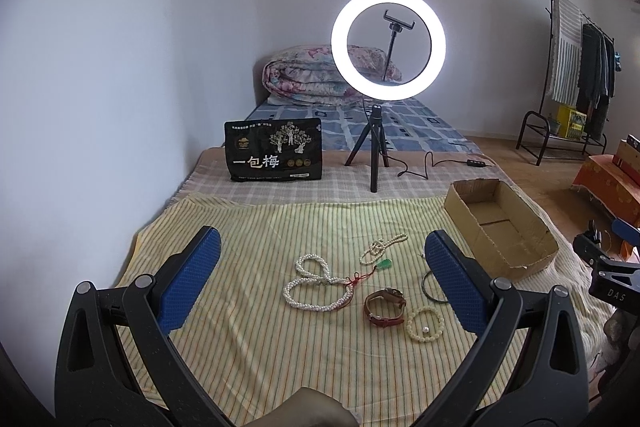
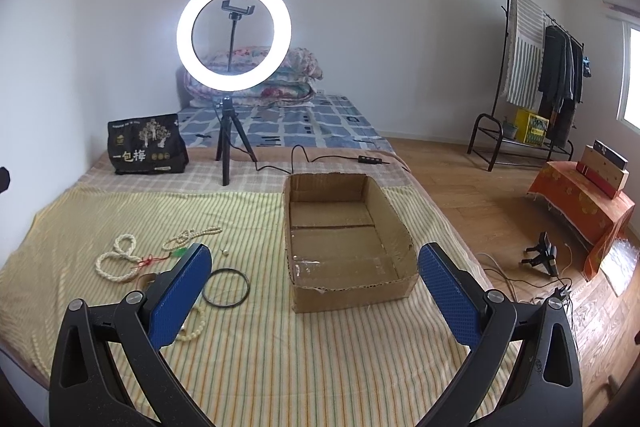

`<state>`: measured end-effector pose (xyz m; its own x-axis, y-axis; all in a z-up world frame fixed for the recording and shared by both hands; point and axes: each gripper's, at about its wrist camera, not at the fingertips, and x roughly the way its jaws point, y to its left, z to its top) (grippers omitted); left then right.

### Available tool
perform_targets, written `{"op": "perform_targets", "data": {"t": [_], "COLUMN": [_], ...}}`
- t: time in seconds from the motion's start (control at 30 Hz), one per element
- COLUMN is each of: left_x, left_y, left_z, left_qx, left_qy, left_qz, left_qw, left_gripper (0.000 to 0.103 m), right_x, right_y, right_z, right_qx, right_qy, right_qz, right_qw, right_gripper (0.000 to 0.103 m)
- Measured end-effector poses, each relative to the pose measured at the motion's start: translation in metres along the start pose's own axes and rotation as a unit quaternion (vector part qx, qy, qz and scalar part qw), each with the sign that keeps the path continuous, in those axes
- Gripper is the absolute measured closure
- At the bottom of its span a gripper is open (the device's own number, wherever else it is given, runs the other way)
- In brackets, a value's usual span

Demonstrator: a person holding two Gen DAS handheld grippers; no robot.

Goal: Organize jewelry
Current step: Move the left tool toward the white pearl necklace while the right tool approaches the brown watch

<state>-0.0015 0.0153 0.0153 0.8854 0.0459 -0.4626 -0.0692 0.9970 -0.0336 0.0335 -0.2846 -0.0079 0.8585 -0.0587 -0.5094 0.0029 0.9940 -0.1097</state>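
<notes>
Jewelry lies on a yellow striped cloth [image 1: 248,267]: a long white pearl necklace [image 1: 310,287] with a red cord, a smaller bead strand [image 1: 382,247] with a green pendant [image 1: 385,264], a brown leather watch [image 1: 385,307], a cream bead bracelet [image 1: 425,325] and a black bangle [image 2: 226,287]. An empty open cardboard box [image 2: 344,239] stands to their right. My left gripper [image 1: 322,277] is open above the jewelry, empty. My right gripper [image 2: 314,291] is open in front of the box, empty.
A lit ring light on a tripod [image 1: 374,147] with its cable [image 1: 432,163] stands behind the cloth, beside a black snack bag [image 1: 273,155]. A folded quilt [image 1: 312,75] lies at the bed's far end. The bed edge and wooden floor [image 2: 500,211] are to the right.
</notes>
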Motion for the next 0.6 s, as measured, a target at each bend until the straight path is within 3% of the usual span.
{"op": "perform_targets", "data": {"t": [0.27,0.6], "left_x": [0.016,0.056], "left_y": [0.031,0.074], "left_z": [0.008,0.014], "left_qx": [-0.028,-0.055], "left_qy": [0.005,0.044], "left_qz": [0.026,0.033], "left_qw": [0.9993,0.9970], "left_gripper": [0.000,0.000], "right_x": [0.020,0.051], "right_y": [0.014,0.049], "right_z": [-0.007,-0.008], "right_qx": [-0.029,-0.071], "right_qy": [0.012,0.029], "right_qz": [0.035,0.094], "right_qw": [0.999,0.993], "right_gripper": [0.001,0.001]}}
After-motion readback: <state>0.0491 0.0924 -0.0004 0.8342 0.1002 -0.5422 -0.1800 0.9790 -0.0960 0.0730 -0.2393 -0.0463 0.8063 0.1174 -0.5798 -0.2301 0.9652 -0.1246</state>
